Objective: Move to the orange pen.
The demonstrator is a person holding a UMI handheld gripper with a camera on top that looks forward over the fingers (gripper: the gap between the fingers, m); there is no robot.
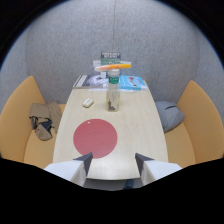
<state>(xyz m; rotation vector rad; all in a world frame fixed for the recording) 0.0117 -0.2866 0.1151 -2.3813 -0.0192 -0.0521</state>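
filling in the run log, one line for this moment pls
hand-held gripper: open, empty | orange pen: atop bottle, far beyond fingers | red mat: just ahead

Tool (113, 165) body lost in black lower rim. Small white object (88, 102) on tabletop (137, 125) too small to identify. Papers (110, 81) at far end unreadable. Bottle (113, 95) contents unclear.

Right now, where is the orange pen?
In the gripper view, the orange pen lies across the top of the bottle, far beyond the open gripper and the red mat.
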